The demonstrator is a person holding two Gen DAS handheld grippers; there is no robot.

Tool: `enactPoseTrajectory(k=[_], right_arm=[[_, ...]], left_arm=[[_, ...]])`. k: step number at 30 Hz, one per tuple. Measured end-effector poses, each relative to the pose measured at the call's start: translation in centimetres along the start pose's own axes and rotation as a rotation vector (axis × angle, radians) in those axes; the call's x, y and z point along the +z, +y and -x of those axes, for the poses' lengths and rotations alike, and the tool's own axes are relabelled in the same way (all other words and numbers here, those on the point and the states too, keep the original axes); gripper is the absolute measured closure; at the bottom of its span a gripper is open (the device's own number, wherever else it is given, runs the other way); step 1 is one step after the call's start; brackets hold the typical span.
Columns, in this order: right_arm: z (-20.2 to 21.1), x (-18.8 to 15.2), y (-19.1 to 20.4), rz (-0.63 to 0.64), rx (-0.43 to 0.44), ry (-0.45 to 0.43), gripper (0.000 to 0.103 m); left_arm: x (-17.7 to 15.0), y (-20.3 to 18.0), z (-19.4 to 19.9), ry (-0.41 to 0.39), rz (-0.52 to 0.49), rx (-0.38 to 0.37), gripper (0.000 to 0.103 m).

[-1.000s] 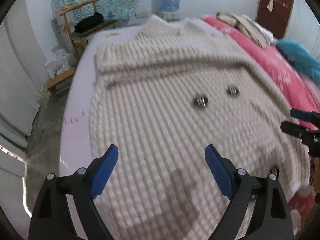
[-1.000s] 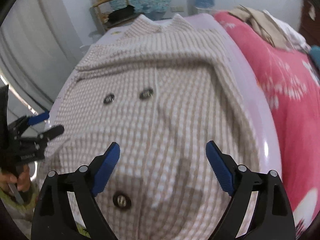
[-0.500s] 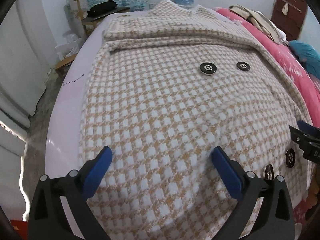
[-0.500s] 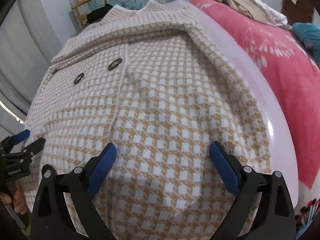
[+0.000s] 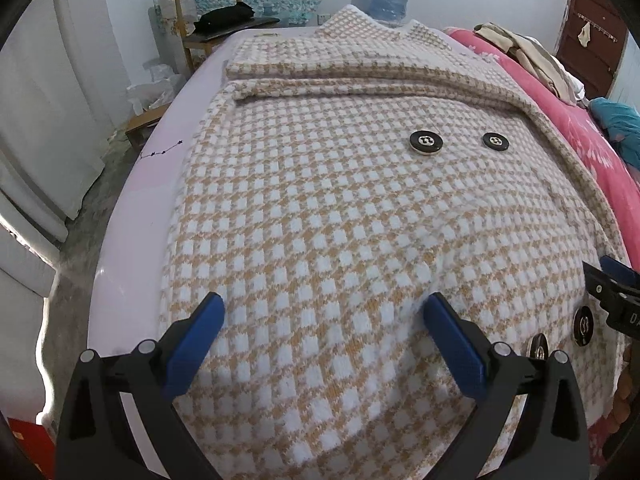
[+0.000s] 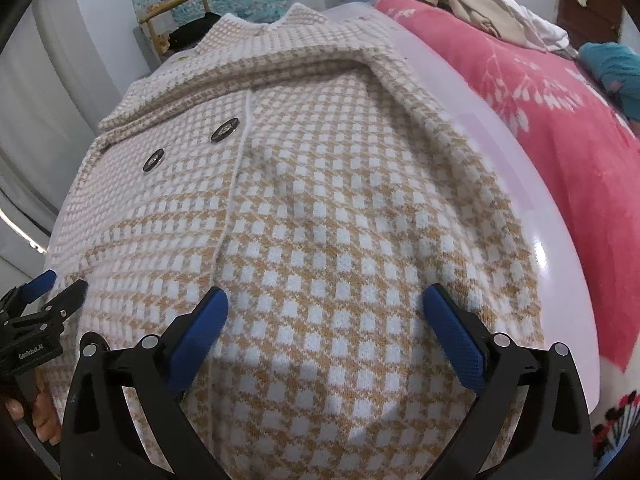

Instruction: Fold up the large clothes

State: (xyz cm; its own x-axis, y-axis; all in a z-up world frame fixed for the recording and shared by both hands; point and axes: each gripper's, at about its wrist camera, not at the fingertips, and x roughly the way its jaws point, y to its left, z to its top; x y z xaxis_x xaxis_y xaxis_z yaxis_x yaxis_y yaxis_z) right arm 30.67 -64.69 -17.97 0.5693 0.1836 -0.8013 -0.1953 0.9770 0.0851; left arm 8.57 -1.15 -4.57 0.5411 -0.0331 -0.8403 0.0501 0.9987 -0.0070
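Bed (image 5: 132, 216) carries checked coat (image 5: 320, 200), sleeves folded in. Left gripper (image 5: 322, 322) and right gripper (image 6: 326, 312) wide, empty, above near hem; body fold remains.

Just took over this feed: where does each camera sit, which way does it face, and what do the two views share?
Left wrist: on the open left gripper, angled down over the checked coat's left half; right gripper at right edge.
Right wrist: on the open right gripper, angled down over its right half; left gripper and a hand at lower left.
Shared: coat, its two upper buttons, pink blanket, wooden chair.
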Motion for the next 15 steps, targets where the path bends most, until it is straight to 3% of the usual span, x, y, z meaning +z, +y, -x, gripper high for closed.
enactPoseTrajectory(k=[15], right_arm=[[-0.02, 0.39, 0.19, 0.010, -0.006, 0.009, 0.008]], left_arm=[[-0.31, 0.16, 0.12, -0.016, 0.008, -0.016, 0.004]])
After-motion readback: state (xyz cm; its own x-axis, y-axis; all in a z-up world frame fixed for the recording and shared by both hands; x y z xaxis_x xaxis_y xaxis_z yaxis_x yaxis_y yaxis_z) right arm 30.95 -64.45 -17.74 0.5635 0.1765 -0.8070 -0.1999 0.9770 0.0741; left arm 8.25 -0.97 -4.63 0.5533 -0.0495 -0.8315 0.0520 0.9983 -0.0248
